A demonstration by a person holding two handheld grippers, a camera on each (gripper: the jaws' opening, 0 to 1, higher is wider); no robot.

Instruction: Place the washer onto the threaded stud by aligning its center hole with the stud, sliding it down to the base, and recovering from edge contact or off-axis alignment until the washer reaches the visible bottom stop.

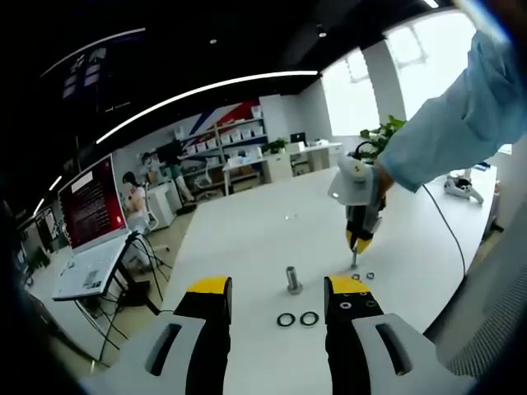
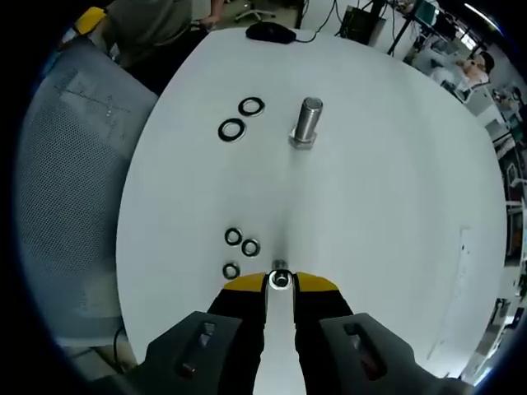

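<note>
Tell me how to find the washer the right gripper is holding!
On the white table, look past the upright threaded stud to the right gripper's yellow-tipped fingers. The washer is pinched between them, beside three small washers lying flat; it alone is gripped.

We see a white table [image 2: 370,214], a silver-grey threaded stud [image 2: 307,122], dark-rimmed washers [image 2: 232,129], black jaws tipped in yellow, a pale blue sleeve [image 1: 461,123] and a red laptop screen [image 1: 90,202].

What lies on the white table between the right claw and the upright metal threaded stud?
In the right gripper view, only bare white table separates the right claw, closed on a small metal washer, from the upright metal threaded stud. Other washers lie off to the side.
</note>
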